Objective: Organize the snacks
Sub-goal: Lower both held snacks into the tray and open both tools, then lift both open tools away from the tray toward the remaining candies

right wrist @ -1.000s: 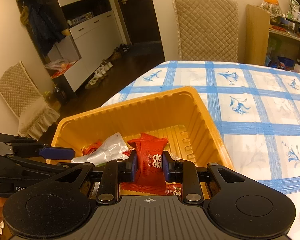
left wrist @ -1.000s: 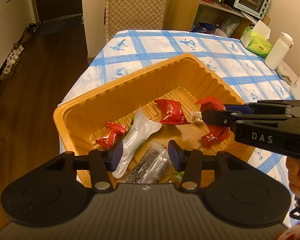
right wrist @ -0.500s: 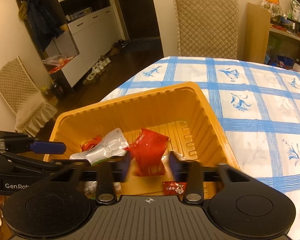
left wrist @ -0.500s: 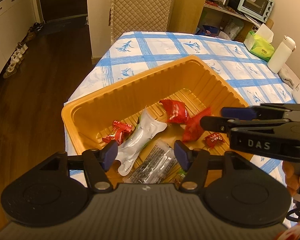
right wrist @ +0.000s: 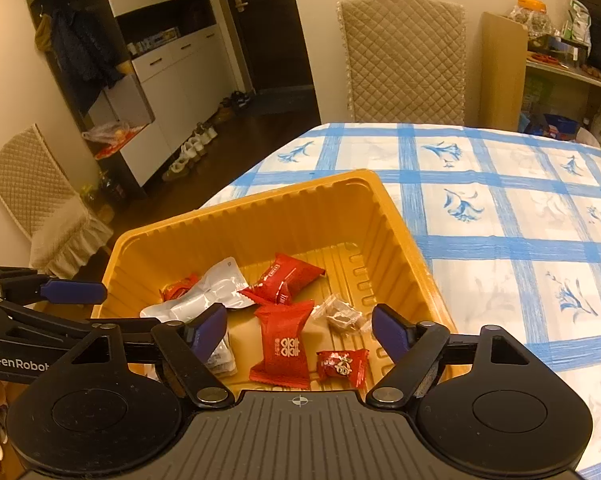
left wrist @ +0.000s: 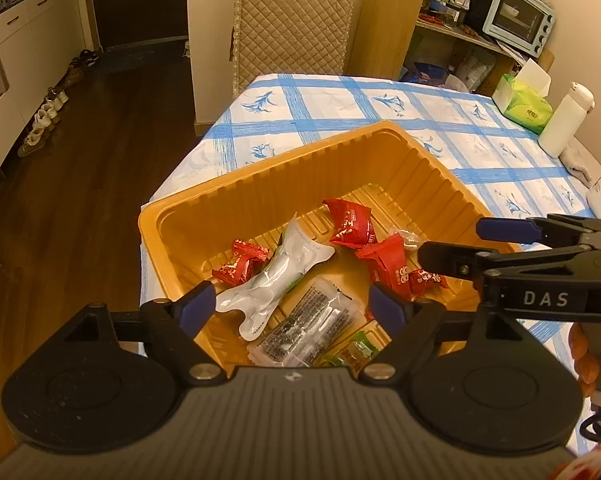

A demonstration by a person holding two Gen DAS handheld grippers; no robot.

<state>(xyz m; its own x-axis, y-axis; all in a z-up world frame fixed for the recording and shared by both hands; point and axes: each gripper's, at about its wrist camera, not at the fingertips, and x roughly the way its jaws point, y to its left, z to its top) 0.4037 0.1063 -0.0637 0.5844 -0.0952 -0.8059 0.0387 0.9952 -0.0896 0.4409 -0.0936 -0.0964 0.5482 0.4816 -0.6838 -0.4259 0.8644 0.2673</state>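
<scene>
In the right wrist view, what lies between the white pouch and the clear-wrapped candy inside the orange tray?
Two red snack packets: one farther back, one nearer the camera, on the orange tray floor.

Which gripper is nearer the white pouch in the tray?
Left gripper: the white pouch lies by its near finger. Right gripper hangs over the red packets beside it.

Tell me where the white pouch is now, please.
The white pouch lies inside the orange tray, left of centre, between a small red candy and a clear packet.
</scene>
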